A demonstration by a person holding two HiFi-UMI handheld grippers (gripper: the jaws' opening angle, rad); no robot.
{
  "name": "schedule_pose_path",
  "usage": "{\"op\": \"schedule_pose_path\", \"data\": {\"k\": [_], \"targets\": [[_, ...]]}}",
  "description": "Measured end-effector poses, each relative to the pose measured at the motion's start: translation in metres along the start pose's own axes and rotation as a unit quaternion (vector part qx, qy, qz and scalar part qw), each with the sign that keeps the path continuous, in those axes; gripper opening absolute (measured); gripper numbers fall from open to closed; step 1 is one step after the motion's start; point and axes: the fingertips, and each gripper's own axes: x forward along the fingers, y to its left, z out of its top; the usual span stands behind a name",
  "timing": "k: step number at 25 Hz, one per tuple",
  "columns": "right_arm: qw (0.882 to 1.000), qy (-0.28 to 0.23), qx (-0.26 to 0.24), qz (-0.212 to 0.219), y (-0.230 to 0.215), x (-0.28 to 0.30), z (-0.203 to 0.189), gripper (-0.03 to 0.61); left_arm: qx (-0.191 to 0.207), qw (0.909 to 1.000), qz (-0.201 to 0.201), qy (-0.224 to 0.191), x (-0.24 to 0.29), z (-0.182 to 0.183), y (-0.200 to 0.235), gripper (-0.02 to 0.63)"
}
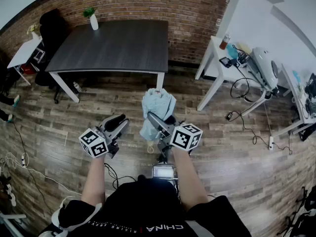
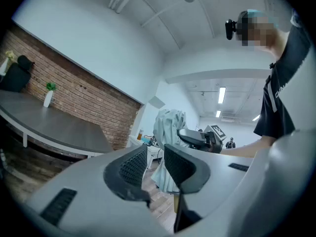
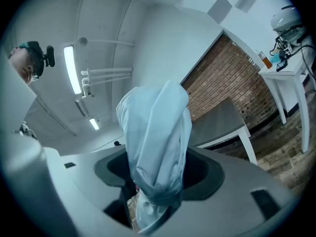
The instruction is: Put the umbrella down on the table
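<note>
Right gripper [image 1: 157, 123] is clamped on the folded umbrella [image 1: 157, 107], whose lower part its jaws mostly hide, holding it upright above the floor [image 1: 237, 147], well short of the table [image 1: 118, 43] ahead; left gripper [image 1: 120, 124], just beside, stands slightly parted and empty

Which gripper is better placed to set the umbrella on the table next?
Right. The right gripper holds the folded umbrella between its jaws, with the table ahead. The left gripper is empty beside it.
</note>
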Motion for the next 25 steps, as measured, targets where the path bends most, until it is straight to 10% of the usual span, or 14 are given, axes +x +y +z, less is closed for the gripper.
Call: {"op": "schedule_pose_path", "data": {"k": [25], "targets": [[1.000, 0.007, 0.009, 0.018, 0.0073, -0.0016, 0.0031, 0.284, -0.008, 0.9998, -0.017, 0.002, 0.0061, -0.0032, -0.0074, 0.091]]}}
